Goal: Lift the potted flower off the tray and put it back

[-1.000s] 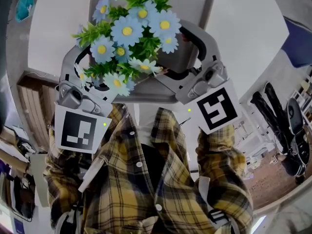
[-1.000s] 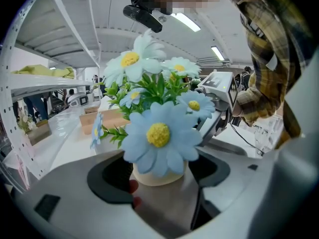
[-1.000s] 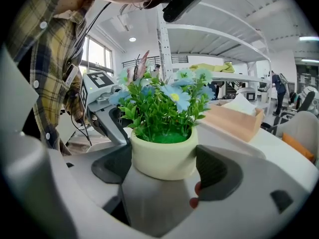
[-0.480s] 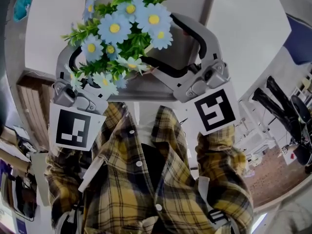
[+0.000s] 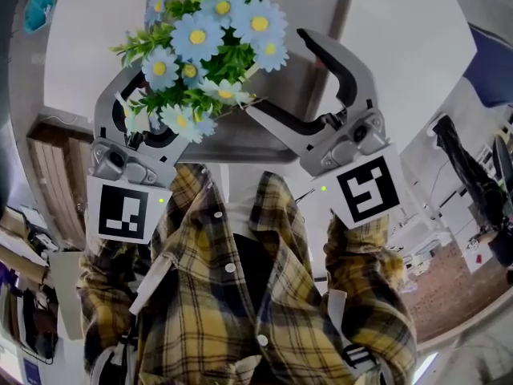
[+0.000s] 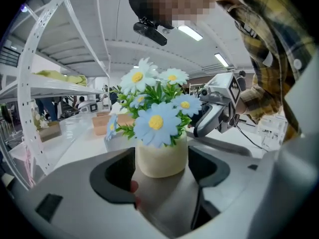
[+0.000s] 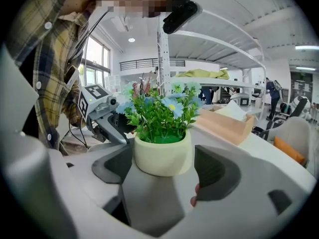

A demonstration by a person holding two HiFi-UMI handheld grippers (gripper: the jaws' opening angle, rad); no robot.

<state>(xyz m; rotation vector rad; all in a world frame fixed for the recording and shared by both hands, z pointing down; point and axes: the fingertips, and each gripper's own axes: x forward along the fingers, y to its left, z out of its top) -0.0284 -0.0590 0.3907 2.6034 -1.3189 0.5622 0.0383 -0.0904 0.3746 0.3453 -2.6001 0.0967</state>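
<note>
The potted flower (image 5: 204,42), blue daisies in a cream pot (image 6: 162,158), stands on the grey tray (image 5: 240,157) close to the table's near edge. My left gripper (image 5: 132,111) is at the pot's left, its tips hidden under the blooms. In the left gripper view the dark pads (image 6: 113,176) sit on either side of the pot with thin gaps. My right gripper (image 5: 280,74) is open wide to the pot's right, apart from it. In the right gripper view the pot (image 7: 162,156) stands just ahead of the parted jaws, and the left gripper (image 7: 102,111) shows behind it.
The tray lies on a round white table (image 5: 401,46). A wooden box (image 7: 224,123) sits on the table beyond the pot, and a white shelf rack (image 6: 50,83) stands behind. The person's plaid shirt (image 5: 240,295) fills the near side.
The right gripper has opened wider and drawn back to the right, away from the pot. The flowers have shifted slightly up in view. The left gripper has stayed beside the pot.
</note>
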